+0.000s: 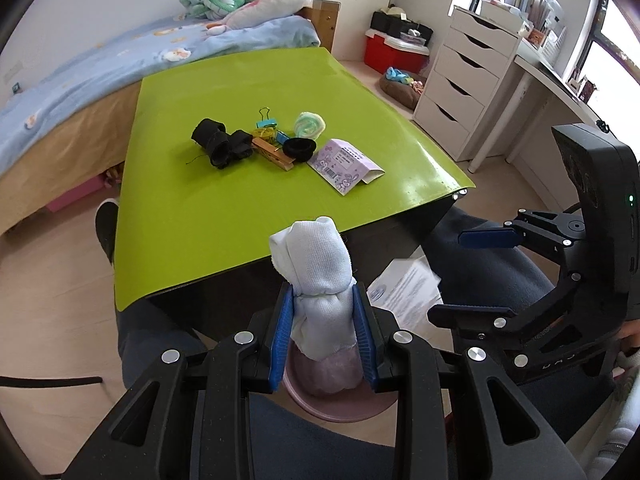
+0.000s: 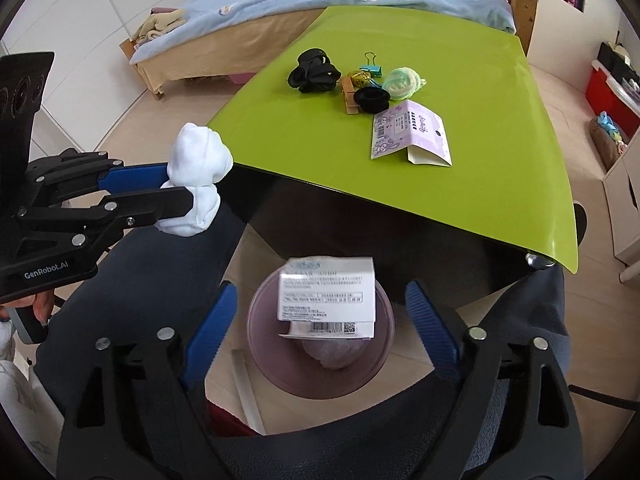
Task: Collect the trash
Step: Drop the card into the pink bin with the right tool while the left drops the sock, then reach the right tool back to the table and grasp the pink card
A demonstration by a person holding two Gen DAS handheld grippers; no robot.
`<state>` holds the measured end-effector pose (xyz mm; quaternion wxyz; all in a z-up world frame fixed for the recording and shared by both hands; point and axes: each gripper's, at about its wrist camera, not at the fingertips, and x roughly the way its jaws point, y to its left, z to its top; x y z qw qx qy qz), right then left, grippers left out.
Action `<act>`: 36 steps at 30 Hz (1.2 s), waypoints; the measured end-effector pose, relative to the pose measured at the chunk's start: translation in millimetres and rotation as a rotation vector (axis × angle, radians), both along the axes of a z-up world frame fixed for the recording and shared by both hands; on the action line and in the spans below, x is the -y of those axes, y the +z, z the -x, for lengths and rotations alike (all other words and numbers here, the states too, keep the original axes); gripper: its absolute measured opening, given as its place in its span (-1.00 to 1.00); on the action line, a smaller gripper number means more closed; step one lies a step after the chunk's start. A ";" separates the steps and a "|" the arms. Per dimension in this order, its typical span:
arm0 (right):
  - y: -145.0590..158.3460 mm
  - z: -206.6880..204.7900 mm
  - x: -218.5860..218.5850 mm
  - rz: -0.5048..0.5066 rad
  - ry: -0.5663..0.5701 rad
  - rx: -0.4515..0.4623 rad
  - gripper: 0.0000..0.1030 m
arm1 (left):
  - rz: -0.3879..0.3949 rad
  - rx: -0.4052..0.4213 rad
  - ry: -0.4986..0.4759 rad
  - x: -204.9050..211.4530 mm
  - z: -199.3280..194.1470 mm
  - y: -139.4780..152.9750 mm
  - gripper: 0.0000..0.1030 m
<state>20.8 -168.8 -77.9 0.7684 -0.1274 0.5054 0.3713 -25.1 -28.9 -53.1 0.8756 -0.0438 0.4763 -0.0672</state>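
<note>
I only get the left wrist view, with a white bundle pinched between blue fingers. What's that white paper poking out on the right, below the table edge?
Observer: It's a white printed box with a barcode, right over the pink bin. I can't tell whether it rests on the rim.
Operator: Is the other gripper holding it?
Observer: No. The right gripper is open, with its fingers wide on either side of the box.
Operator: Who's holding my gripper?
Observer: A person's hand grips the handle of the left gripper.
</note>
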 end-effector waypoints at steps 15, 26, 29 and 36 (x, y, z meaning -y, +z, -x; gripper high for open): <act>20.1 -11.4 30.2 -0.021 -0.160 0.070 0.82 | 0.022 -0.064 -0.140 30.3 3.4 -14.5 -0.29; 21.7 -17.0 37.2 -0.043 -0.191 0.064 0.89 | 0.023 -0.055 -0.093 28.6 2.1 -17.4 0.83; 19.7 -16.6 36.4 -0.045 -0.191 0.058 0.89 | 0.024 -0.051 -0.073 23.3 1.6 -16.3 0.84; 19.2 -15.3 35.3 -0.052 -0.187 0.053 0.90 | 0.009 -0.033 -0.036 15.3 0.7 -12.1 0.85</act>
